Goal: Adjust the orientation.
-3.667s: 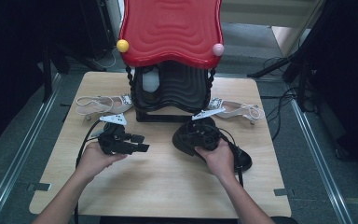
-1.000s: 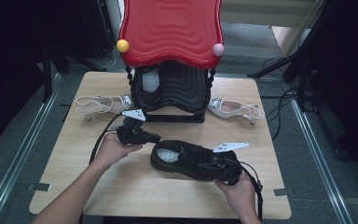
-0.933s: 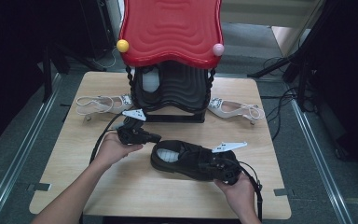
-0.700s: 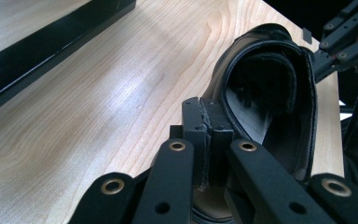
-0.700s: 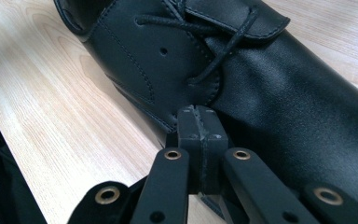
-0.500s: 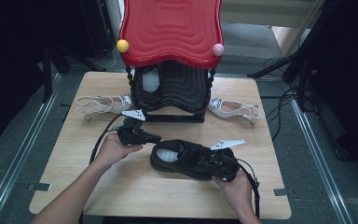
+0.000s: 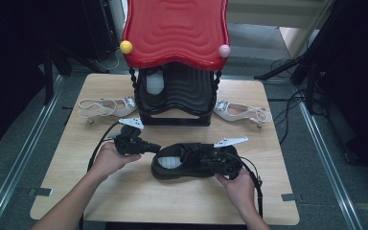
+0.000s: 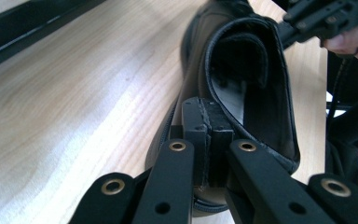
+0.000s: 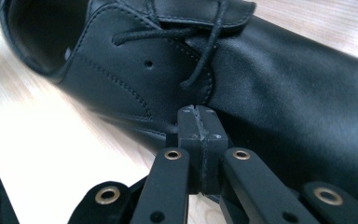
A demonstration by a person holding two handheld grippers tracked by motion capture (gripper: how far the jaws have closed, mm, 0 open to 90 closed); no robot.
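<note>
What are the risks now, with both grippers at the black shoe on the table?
1. The left gripper looks shut on the heel edge of the black shoe with only its tips; that thin hold might slip.
2. The right gripper is shut, pressed against the shoe's side near the shoelace; a push could twist the shoe or snag it.

A light wooden table [image 7: 100,191] carries a black lace-up shoe [image 7: 191,163] lying near the middle. At the far edge stands a black rack [image 7: 177,98], with a white slingback heel [image 7: 106,106] towards each far corner.
</note>
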